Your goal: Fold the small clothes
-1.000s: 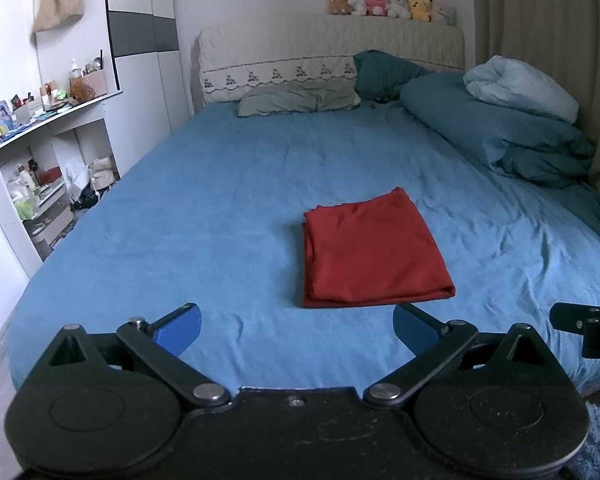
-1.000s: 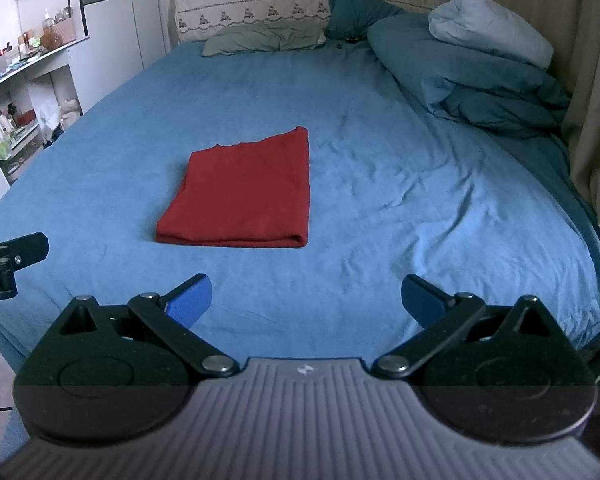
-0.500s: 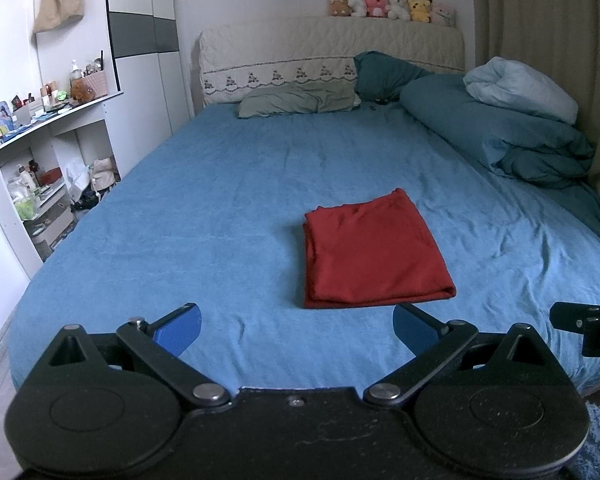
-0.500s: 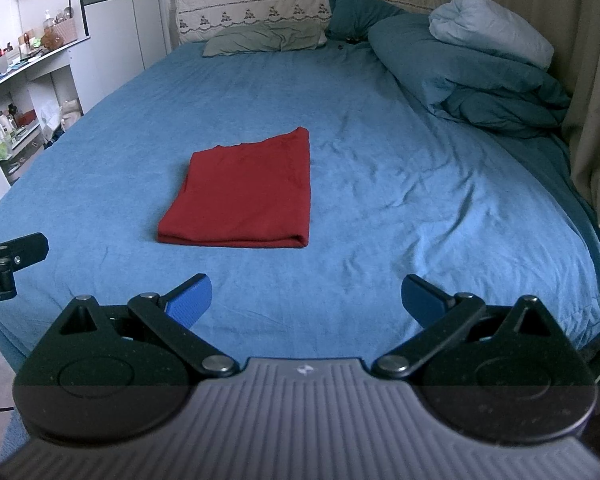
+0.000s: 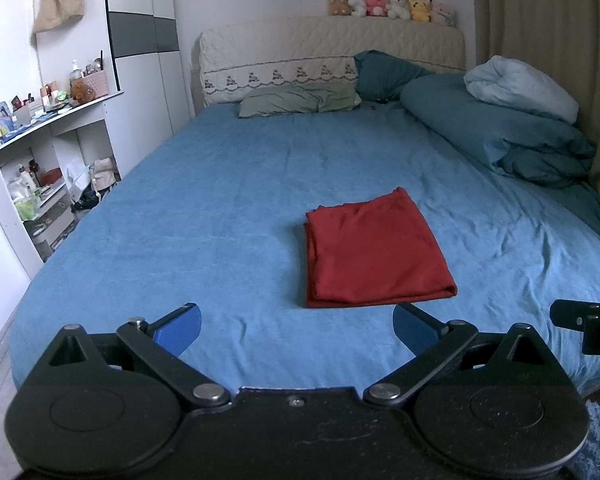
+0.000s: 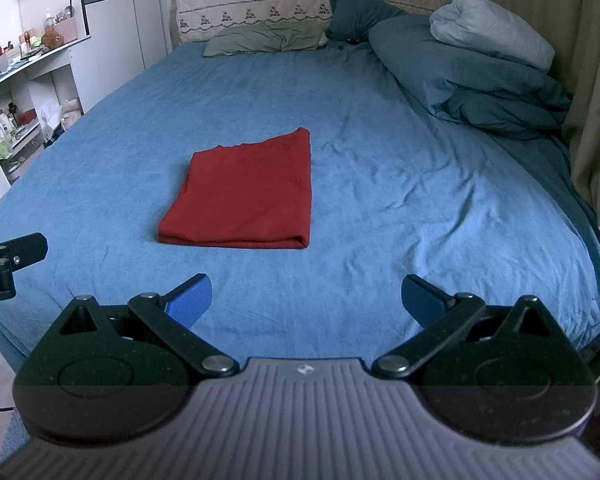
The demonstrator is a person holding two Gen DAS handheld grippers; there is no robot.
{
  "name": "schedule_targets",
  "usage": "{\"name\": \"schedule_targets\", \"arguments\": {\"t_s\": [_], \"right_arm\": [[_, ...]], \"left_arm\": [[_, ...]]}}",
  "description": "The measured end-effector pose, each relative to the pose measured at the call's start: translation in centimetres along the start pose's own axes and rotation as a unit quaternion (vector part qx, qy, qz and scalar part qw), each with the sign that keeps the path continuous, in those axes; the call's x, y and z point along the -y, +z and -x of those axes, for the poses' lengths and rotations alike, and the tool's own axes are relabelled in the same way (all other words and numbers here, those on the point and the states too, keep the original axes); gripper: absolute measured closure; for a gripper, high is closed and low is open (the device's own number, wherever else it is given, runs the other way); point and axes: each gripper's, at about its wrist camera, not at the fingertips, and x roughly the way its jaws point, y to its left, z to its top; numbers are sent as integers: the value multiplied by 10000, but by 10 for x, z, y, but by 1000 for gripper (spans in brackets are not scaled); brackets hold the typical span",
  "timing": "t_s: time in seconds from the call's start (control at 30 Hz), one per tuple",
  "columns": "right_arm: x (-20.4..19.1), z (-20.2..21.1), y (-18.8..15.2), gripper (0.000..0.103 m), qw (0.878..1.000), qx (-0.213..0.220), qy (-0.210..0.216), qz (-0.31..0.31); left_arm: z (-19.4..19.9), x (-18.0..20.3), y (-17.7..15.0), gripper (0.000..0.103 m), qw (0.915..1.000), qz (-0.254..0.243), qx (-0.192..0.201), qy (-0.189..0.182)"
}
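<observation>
A red garment (image 5: 374, 250) lies folded into a flat rectangle on the blue bedsheet (image 5: 220, 208); it also shows in the right wrist view (image 6: 246, 198). My left gripper (image 5: 296, 330) is open and empty, held back over the foot of the bed, short of the garment's near edge. My right gripper (image 6: 306, 300) is open and empty, also back from the garment, which lies ahead and to its left. Part of the right gripper shows at the right edge of the left wrist view (image 5: 588, 322).
A rolled teal duvet (image 5: 496, 132) with a pale blue blanket (image 5: 520, 88) lies along the bed's right side. Pillows (image 5: 300, 98) rest against the headboard. White shelves (image 5: 40, 168) with clutter stand left of the bed. A curtain (image 6: 596, 80) hangs at right.
</observation>
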Motion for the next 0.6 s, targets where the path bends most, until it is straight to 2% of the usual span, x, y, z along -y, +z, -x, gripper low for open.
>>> {"name": "schedule_targets", "arguments": {"t_s": [0.6], "right_arm": [[1, 0, 1, 0, 10000, 5, 2, 1]], "left_arm": [[3, 4, -1, 0, 9999, 8, 82, 65]]}}
